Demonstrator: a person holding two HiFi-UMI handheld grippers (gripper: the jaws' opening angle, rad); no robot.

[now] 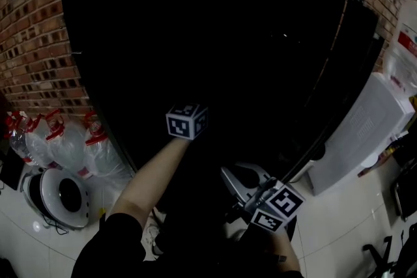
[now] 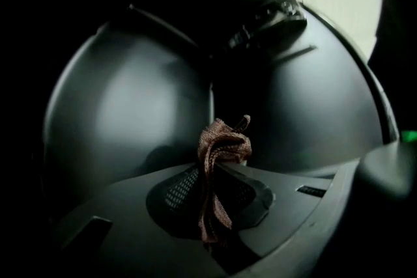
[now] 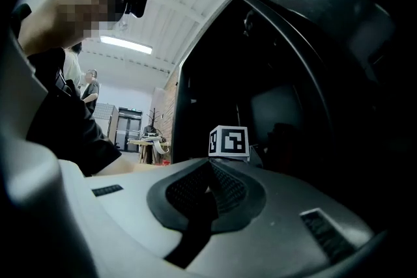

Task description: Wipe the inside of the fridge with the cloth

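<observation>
Firstly, in the head view, the black fridge (image 1: 215,42) stands against a brick wall (image 1: 32,42), its inside too dark to see. Left of it are clear water bottles (image 1: 65,143) with red caps; how full they are I cannot tell. At the right, a white dispenser (image 1: 361,133) carries a bottle (image 1: 402,49) whose red label is too blurred to read.

Next, in the left gripper view, the left gripper (image 2: 218,169) has its jaws closed on the brown cloth (image 2: 225,143), in front of dark fridge surfaces.

Lastly, in the right gripper view, the right gripper (image 3: 208,172) has its jaws together, with nothing between them.
</observation>
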